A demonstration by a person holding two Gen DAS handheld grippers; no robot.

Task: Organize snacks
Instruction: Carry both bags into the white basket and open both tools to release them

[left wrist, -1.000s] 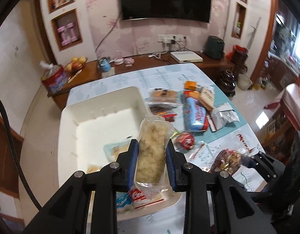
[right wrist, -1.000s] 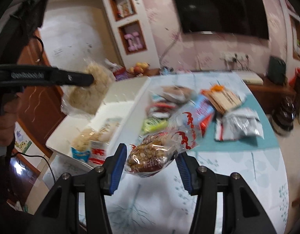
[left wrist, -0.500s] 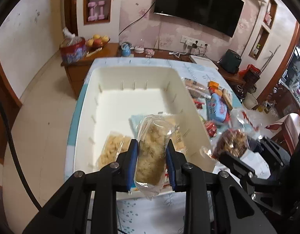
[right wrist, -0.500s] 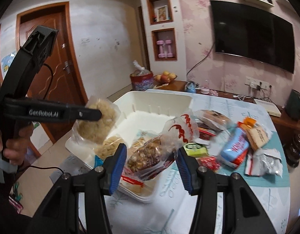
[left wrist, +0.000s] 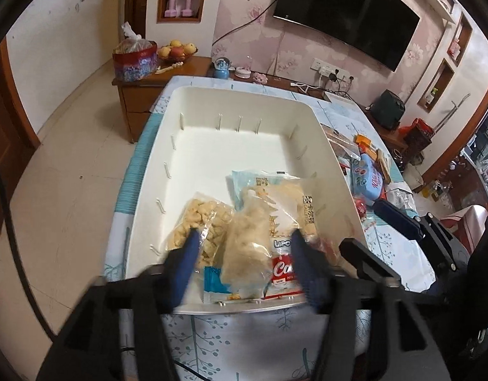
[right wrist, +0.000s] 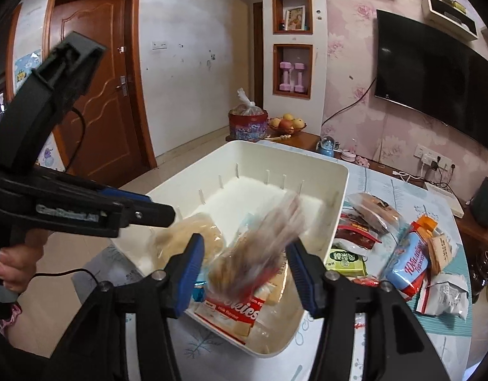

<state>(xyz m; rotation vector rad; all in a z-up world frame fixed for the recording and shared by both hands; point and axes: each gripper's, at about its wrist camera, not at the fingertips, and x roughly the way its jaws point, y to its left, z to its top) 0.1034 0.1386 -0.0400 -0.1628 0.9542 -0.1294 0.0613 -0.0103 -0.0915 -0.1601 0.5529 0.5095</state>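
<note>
The left gripper has its blue fingers spread wide, with a see-through bag of pale puffy snack loose between them, inside the big white plastic box; the right gripper is spread wide too, and a blurry see-through bag of brown nuts sits between its fingers, over the box's near end; more snack packs lie on the flowery tablecloth beside the box.
</note>
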